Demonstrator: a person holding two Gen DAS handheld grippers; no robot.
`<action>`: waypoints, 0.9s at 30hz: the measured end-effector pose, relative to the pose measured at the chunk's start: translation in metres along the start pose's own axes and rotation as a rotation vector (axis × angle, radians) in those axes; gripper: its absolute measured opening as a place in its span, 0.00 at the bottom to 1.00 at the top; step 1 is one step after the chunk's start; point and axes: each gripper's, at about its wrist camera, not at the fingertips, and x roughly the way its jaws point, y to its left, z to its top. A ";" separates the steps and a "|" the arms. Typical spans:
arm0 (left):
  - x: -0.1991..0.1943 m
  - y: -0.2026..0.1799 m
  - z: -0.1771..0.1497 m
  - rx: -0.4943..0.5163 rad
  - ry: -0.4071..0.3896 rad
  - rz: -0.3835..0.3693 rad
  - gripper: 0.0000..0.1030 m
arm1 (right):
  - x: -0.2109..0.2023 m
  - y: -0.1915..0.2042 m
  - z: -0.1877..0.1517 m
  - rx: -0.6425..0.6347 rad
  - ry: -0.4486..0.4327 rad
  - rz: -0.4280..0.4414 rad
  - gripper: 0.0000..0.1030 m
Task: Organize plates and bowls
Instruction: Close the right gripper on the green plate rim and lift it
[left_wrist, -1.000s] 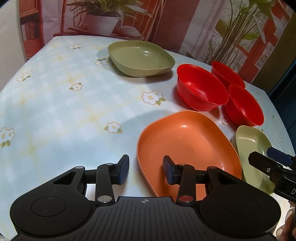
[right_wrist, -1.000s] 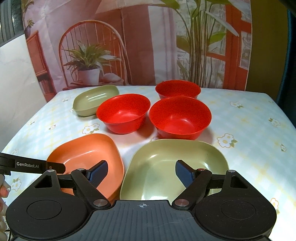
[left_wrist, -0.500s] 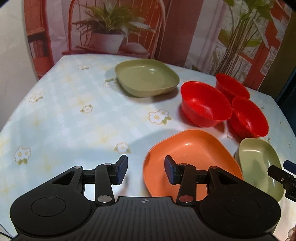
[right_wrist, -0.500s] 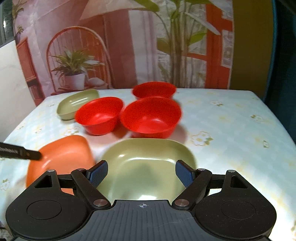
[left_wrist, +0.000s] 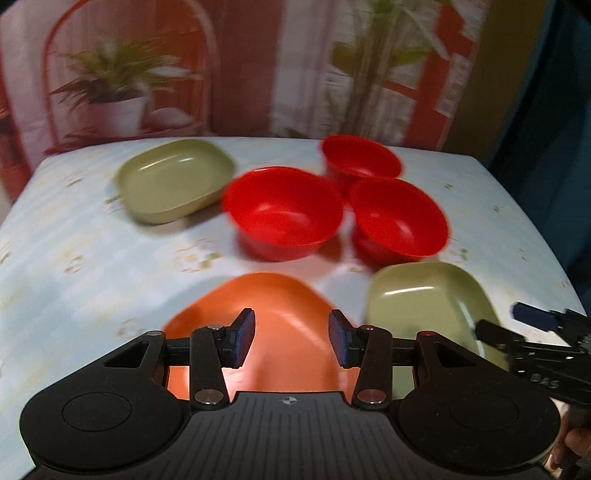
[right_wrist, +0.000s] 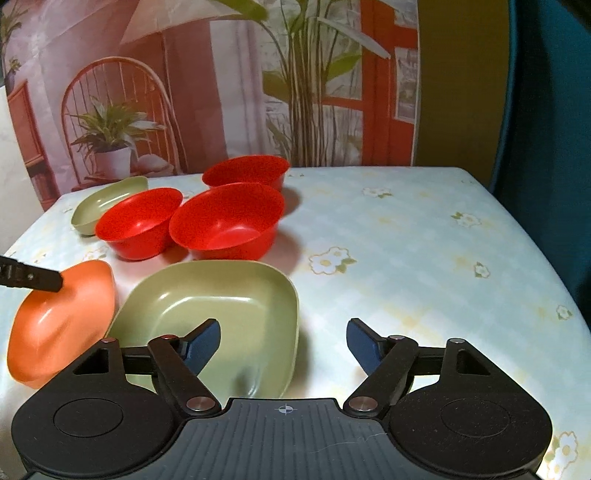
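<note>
Far left: a squarish olive-green plastic plate (left_wrist: 176, 180) sits alone near the far-left corner of the counter (right_wrist: 424, 266), under its flowered cloth.
Left gripper (left_wrist: 291, 338): fingers parted, holding nothing, hanging over the near edge of the rounded orange plastic plate (left_wrist: 264, 325). A second ago it sat off that plate's left rim; now it is centred on it, and this view is blurred, so it looks to be in motion.
Meaning: my read is a lining-up for a pick; nothing is stacked yet.
Centre: three glossy red plastic bowls (right_wrist: 225, 221) cluster together, rims close or touching, just beyond both near plates.
Right gripper (right_wrist: 283, 341): fingers wide apart, empty, straddling the right rim of the near olive-green plate (right_wrist: 221, 306). It has shifted rightward over this last second.
Room: the orange plate and near green plate lie almost edge to edge, so tight between them.
Far right: bare cloth out to the counter's right edge, plenty of space to build stacks.
</note>
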 end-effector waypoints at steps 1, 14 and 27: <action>0.003 -0.006 0.002 0.015 0.002 -0.012 0.45 | 0.000 0.000 -0.001 0.002 0.003 0.004 0.64; 0.045 -0.044 0.006 0.112 0.055 -0.090 0.44 | -0.001 -0.007 -0.015 0.058 0.042 0.041 0.38; 0.050 -0.042 0.014 0.126 0.035 -0.126 0.40 | 0.000 -0.007 -0.015 0.089 0.061 0.055 0.27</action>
